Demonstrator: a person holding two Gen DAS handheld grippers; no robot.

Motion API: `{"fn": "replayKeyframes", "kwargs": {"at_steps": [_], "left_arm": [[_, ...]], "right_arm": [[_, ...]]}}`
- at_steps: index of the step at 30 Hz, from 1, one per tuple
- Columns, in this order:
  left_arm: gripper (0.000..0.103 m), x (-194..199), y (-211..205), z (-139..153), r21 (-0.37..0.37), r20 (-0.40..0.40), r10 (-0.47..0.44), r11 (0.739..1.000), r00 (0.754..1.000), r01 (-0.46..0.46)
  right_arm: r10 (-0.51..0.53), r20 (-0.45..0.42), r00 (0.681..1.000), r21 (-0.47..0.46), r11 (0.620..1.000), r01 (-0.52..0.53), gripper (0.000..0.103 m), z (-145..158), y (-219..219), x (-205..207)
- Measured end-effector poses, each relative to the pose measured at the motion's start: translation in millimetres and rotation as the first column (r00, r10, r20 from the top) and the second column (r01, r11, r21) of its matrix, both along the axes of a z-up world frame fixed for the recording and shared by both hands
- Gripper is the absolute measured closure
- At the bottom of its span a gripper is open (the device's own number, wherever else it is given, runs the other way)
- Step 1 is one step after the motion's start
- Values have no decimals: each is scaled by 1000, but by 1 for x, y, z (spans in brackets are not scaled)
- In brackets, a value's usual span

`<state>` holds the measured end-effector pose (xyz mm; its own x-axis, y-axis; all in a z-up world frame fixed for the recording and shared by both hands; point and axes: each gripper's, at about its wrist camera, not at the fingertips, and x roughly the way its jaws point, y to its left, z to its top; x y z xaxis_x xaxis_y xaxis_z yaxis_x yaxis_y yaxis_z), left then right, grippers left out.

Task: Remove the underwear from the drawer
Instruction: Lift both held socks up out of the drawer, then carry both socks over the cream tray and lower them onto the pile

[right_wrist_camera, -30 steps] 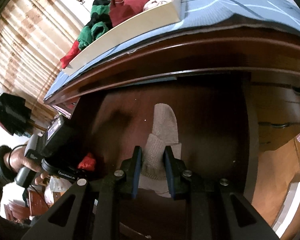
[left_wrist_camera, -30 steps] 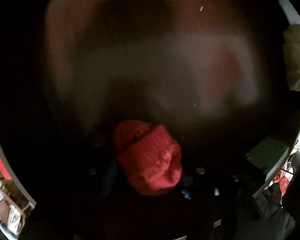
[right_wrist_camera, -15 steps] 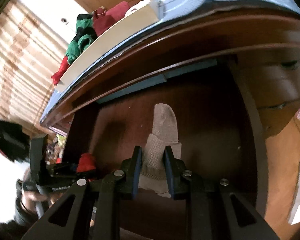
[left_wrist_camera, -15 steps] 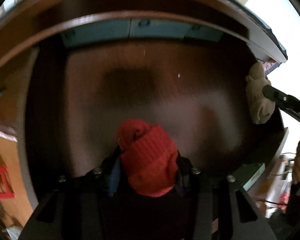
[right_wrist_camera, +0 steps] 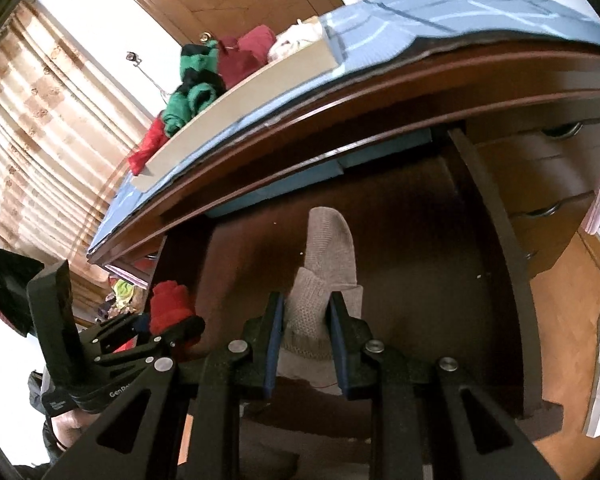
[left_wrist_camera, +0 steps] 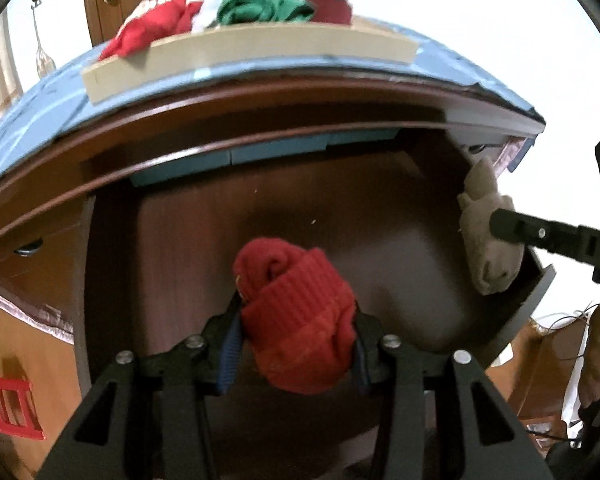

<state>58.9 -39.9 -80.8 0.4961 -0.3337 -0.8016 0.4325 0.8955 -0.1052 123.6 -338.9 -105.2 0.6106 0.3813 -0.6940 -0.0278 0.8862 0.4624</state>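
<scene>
My left gripper [left_wrist_camera: 296,332] is shut on a rolled red knitted garment [left_wrist_camera: 288,280], held above the dark wooden floor of the open drawer [left_wrist_camera: 380,220]. My right gripper [right_wrist_camera: 306,320] is shut on a beige knitted garment [right_wrist_camera: 328,248], which sticks out past the fingers over the same drawer [right_wrist_camera: 420,260]. In the left wrist view the beige garment [left_wrist_camera: 484,256] hangs at the drawer's right side, pinched by a black finger [left_wrist_camera: 520,228]. In the right wrist view the left gripper [right_wrist_camera: 168,320] with the red garment [right_wrist_camera: 168,300] is at the lower left.
On the blue-covered dresser top [left_wrist_camera: 40,100] stands a pale tray [left_wrist_camera: 240,52] piled with red, green and white clothes. Shut drawers with handles [right_wrist_camera: 540,208] lie to the right. A red crate [left_wrist_camera: 8,404] is on the floor and a curtain [right_wrist_camera: 40,120] hangs at left.
The left gripper has risen and tilted upward with the red garment; the dresser top and tray have come into its view. The right gripper shifted slightly, still holding the beige garment.
</scene>
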Motion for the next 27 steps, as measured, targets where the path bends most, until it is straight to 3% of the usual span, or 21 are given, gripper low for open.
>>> {"fn": "replayKeyframes", "kwargs": {"at_steps": [9,27], "left_arm": [[59,-25,3,32,-121,53,-40,992,998,46],[59,-23,-10,97,-151,210,-48,985,976,81]], "right_arm": [[-7,68,998,-18,1000,8,78,26,3,-25],[10,243,970,-55,999,3,78,101,8,-35]]}}
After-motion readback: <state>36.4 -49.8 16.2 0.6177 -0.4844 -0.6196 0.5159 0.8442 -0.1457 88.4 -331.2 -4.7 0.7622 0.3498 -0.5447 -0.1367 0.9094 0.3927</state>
